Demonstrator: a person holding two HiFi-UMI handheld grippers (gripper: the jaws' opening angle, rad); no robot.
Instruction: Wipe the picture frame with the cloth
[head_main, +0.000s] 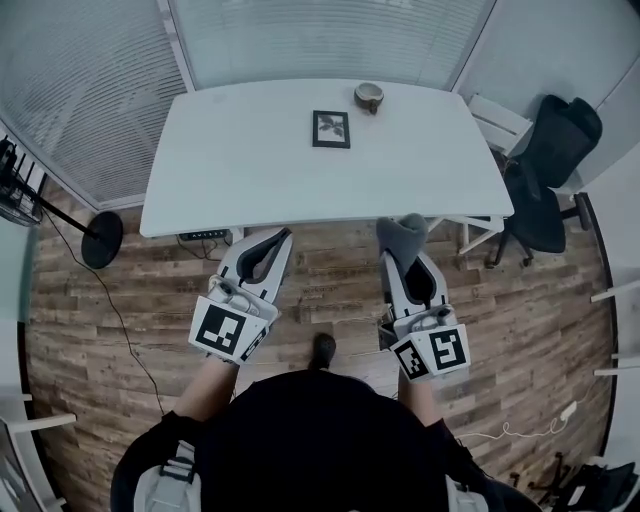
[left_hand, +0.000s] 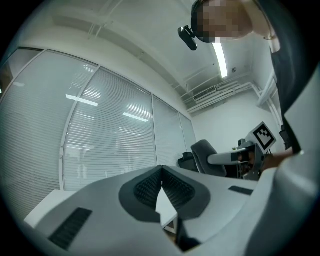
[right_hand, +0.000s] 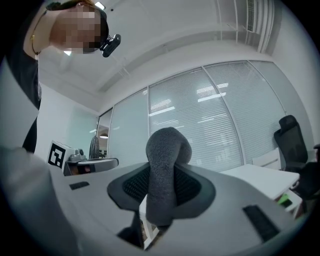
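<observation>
Head view: the white worktop (head_main: 230, 190) carries a small dark picture frame (head_main: 331, 129) near its far edge, about mid-width. Whether the frame lies flat or is propped cannot be told. A small round bowl (head_main: 369, 97) sits near it, toward the far right corner.

Both tools are short of the near edge, over the wooden floor (head_main: 330, 290), well apart from the frame.

Left hand-held gripper (left_hand: 161, 174): jaws clenched together, nothing between them.

Right hand-held gripper (right_hand: 162, 175): jaws clamped on a grey cloth (right_hand: 167, 145), a rolled wad standing proud of the tips.

Assessment: the cloth is soft, light and compliant, and the grip at its fold appears secure. The frame looks light and rigid, and is probably glazed. It is therefore fragile and liable to slide on the smooth surface under wiping. The empty gripper should steady it by an outer edge or corner, not by the glass.
</observation>
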